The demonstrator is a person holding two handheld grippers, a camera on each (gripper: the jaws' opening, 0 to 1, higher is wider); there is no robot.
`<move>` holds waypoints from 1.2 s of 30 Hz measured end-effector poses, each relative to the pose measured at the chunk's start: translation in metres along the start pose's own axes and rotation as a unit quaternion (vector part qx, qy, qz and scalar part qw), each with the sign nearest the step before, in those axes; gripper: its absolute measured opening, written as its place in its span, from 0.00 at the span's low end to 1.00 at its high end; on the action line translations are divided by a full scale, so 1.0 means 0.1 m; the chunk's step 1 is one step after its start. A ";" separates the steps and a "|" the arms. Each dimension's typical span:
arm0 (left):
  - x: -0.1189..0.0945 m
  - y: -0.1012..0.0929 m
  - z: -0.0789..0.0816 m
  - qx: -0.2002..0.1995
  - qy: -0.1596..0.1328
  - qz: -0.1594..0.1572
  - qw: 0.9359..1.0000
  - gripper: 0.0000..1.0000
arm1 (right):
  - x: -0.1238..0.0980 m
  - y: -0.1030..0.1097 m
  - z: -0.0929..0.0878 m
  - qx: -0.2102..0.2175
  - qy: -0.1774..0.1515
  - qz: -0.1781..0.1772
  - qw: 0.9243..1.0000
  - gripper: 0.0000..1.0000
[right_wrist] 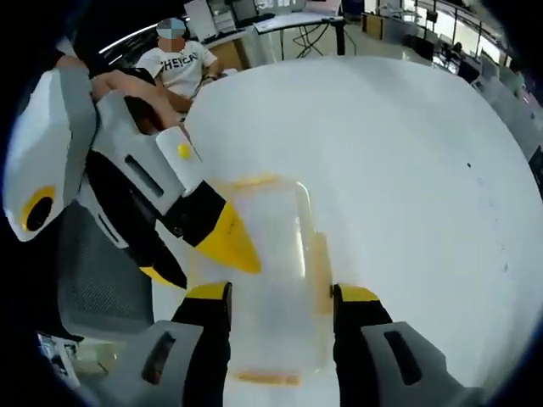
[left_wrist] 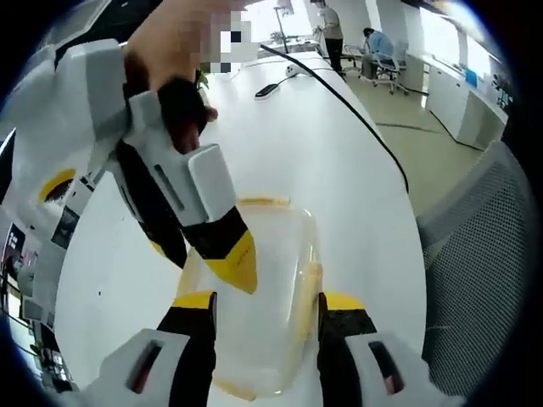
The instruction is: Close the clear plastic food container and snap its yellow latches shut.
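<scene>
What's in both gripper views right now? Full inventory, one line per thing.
container: 1, clear plastic with yellow latches, on the table between both grippers' jaws
table: 1, white, under the container
cable: 1, black, runs across the table toward its far end
flat device: 1, dark, far end of the table
mesh chair: 1, grey, beside the table
seated person: 1, white T-shirt, behind the table
background people: 2, far end of the room
left gripper: white, black and yellow, jaws open around the container
right gripper: same colours, jaws open around the container
</scene>
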State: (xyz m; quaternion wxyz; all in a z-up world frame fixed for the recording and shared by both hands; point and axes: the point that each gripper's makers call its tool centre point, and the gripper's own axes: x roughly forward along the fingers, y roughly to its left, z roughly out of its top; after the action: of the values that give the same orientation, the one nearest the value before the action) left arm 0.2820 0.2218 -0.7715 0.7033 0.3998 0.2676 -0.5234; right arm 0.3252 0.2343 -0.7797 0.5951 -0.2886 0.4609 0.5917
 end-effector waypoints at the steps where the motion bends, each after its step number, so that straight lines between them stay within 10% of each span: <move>1: 0.00 0.00 0.00 0.004 0.003 0.001 1.000 0.43 | 0.00 0.00 0.00 -0.001 0.002 0.001 1.000 0.45; 36: 0.08 -0.02 -0.06 0.024 0.024 0.024 0.999 0.38 | 0.07 -0.01 -0.03 -0.011 0.089 0.042 0.995 0.37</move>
State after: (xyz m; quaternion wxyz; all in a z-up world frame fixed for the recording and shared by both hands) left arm 0.2832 0.2228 -0.7815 0.6991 0.4352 0.2622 -0.5031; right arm 0.3250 0.2345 -0.7874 0.5233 -0.3274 0.5168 0.5932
